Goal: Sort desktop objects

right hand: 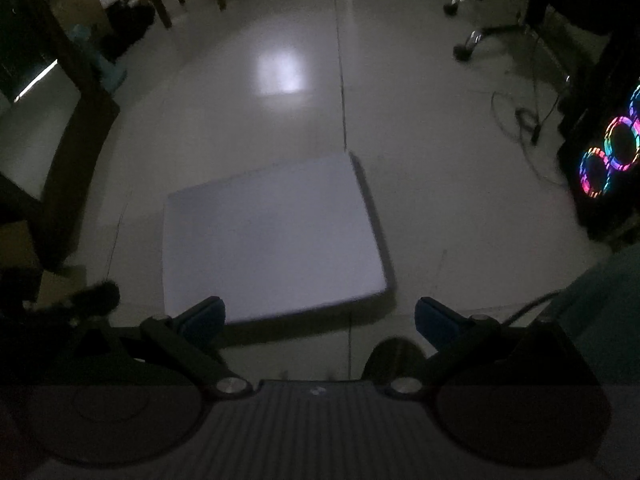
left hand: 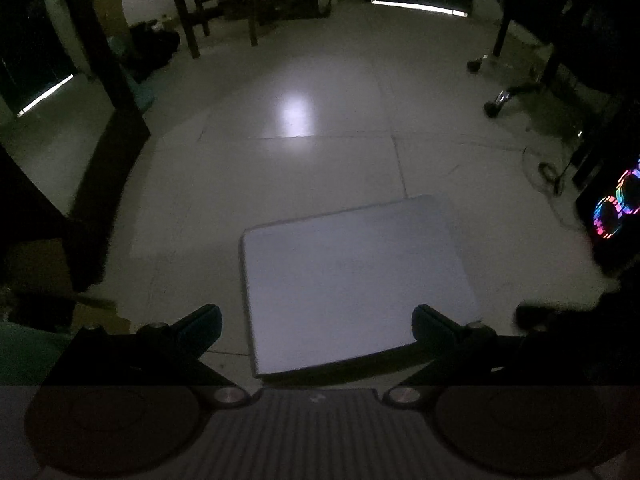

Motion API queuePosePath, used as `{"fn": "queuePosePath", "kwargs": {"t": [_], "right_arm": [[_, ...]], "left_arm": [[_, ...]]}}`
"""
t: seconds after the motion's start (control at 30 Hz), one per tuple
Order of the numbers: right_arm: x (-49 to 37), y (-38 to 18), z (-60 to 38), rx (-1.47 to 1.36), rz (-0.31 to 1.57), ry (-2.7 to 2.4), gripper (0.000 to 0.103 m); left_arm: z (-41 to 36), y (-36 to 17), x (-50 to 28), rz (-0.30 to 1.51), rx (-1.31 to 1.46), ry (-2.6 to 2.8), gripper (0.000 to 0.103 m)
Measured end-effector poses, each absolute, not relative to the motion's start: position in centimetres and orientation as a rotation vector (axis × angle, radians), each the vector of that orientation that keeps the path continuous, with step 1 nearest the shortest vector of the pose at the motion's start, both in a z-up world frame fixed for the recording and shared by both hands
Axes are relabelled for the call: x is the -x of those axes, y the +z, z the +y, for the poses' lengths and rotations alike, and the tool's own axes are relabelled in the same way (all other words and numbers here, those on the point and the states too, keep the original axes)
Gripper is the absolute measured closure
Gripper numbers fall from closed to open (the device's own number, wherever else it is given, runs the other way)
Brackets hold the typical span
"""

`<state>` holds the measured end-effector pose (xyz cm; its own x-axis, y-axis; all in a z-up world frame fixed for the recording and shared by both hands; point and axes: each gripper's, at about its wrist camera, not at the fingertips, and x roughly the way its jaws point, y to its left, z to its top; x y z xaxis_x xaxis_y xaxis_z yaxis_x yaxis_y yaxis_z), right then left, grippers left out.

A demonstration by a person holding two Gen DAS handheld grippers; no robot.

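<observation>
The room is dim. A bare white board (left hand: 356,280) lies flat on the tiled floor. It also shows in the right wrist view (right hand: 268,236). No desktop objects show on it. My left gripper (left hand: 317,326) is open and empty, held above the board's near edge. My right gripper (right hand: 320,318) is open and empty, above the board's near right corner. The jaws of both stand wide apart.
Dark wooden furniture (left hand: 100,128) stands at the left. A chair or table frame (left hand: 216,4) is at the back. A computer case with coloured fans (right hand: 612,152) glows at the right, with cables (right hand: 524,120) on the floor beside it. An office chair base (left hand: 500,100) stands at the back right.
</observation>
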<state>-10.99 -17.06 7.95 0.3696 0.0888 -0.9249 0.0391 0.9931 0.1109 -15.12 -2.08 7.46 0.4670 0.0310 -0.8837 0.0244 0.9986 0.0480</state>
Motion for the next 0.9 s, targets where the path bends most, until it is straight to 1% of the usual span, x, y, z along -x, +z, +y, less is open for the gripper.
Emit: {"fn": "queuePosePath", "kwargs": {"t": [0.3,0.9], "right_arm": [[11.7,7.6,-16.9,-0.070,1.193,0.029,0.000],[11.6,7.6,-17.5,-0.066,1.199,0.036,0.000]], "left_arm": [[-1.8,6.7,14.8,1.112,-0.054,0.010,0.000],[-1.5,6.3,14.7,1.135,-0.049,0.025,0.000]]}}
